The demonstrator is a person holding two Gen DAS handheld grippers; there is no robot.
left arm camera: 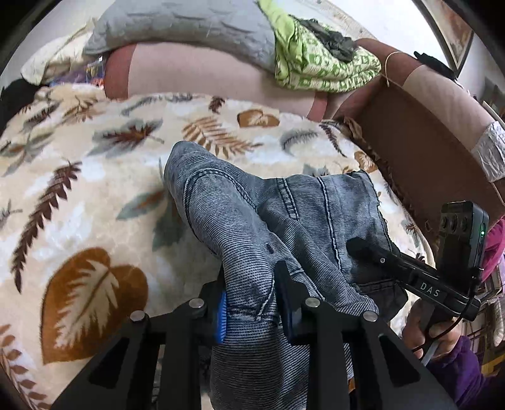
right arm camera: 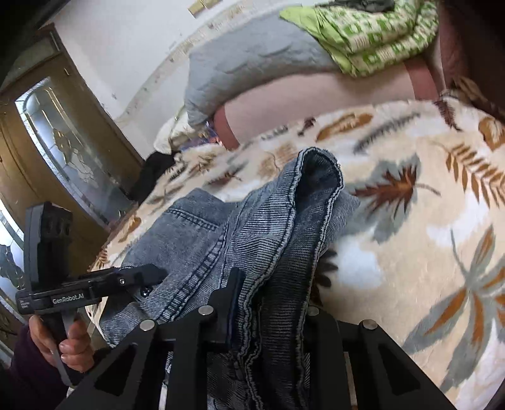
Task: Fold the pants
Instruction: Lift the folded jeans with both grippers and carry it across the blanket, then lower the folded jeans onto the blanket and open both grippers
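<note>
Your left gripper (left arm camera: 252, 310) pinches a thick bunched ridge of the grey-blue ribbed denim pants (left arm camera: 284, 220), right gripper (right arm camera: 268, 302) clamps another fold; pants hang over the cream leaf-print fleece blanket (left arm camera: 79, 189). Risk: layers are uneven, so one could slip out and skew your fold.

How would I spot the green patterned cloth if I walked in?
Start at the leaf-print blanket covering the bed and look past it to the far end. Beside the grey pillow lies the green cloth, bunched up. It is the only bright lime thing, printed with white blocks.
</note>
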